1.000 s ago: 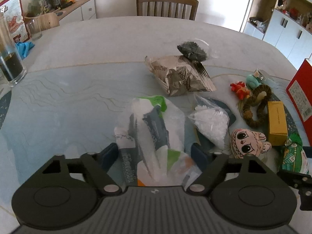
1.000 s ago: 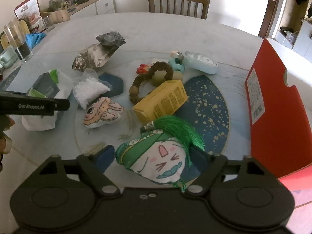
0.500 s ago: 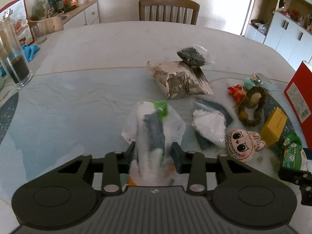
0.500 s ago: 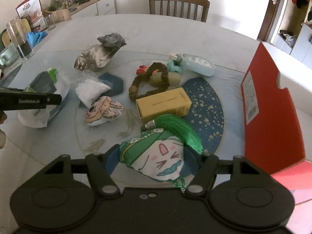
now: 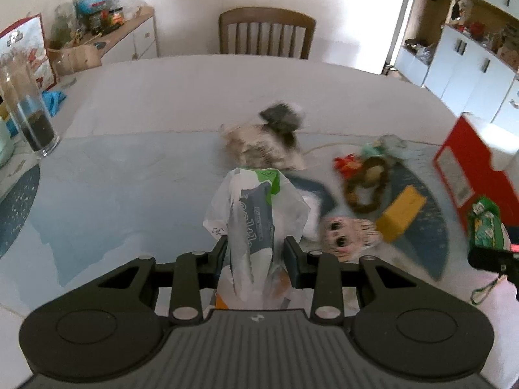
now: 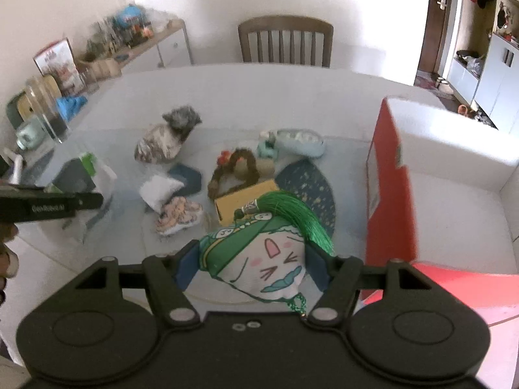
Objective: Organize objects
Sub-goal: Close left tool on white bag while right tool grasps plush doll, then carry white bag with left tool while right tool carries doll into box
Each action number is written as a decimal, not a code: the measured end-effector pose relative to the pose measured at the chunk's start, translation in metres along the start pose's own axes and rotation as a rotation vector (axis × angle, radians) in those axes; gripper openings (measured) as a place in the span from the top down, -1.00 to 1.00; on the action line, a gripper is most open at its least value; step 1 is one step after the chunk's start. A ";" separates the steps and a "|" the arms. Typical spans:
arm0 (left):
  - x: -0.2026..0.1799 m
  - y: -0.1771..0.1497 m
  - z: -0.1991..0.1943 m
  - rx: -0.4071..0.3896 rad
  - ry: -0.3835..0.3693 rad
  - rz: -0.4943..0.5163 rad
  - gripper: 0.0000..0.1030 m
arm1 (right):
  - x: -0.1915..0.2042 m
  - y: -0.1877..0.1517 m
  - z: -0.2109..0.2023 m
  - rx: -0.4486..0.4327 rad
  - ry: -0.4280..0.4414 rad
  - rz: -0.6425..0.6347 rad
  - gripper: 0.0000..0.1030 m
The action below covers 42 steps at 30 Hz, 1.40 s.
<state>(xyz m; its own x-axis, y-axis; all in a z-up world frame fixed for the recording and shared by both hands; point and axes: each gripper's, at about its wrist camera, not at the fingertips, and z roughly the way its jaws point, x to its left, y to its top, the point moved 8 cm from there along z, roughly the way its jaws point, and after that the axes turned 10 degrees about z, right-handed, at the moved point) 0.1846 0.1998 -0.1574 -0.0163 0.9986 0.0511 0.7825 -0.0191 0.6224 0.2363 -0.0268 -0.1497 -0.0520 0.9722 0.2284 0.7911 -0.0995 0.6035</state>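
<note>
Left gripper (image 5: 256, 254) clenched on white plastic bag (image 5: 256, 214), right gripper (image 6: 253, 267) grasping green-tasselled sachet (image 6: 256, 256) beside red box (image 6: 389, 191)

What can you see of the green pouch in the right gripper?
The pouch is a soft fabric charm, green on top and white below, printed with a squinting cartoon cat face, pink blush and a teal mouth. A green tassel fans from its top; a green cord hangs beneath. The right gripper holds it by its sides, both fingers pressing it, above the table.
</note>
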 end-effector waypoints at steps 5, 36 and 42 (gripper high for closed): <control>-0.036 0.014 -0.020 -0.022 -0.044 0.034 0.33 | -0.016 0.016 -0.027 -0.026 0.031 0.009 -0.30; -0.302 0.111 -0.027 -0.095 -0.237 0.281 0.33 | -0.222 0.064 -0.073 -0.113 -0.072 0.029 -0.30; -0.342 0.126 -0.001 -0.061 -0.262 0.323 0.33 | -0.253 0.063 -0.060 -0.090 -0.096 0.037 -0.30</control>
<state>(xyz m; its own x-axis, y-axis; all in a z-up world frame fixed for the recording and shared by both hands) 0.2882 -0.1440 -0.0951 0.3887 0.9197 0.0556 0.6830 -0.3281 0.6525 0.2627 -0.2915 -0.1229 0.0375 0.9829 0.1803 0.7336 -0.1496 0.6629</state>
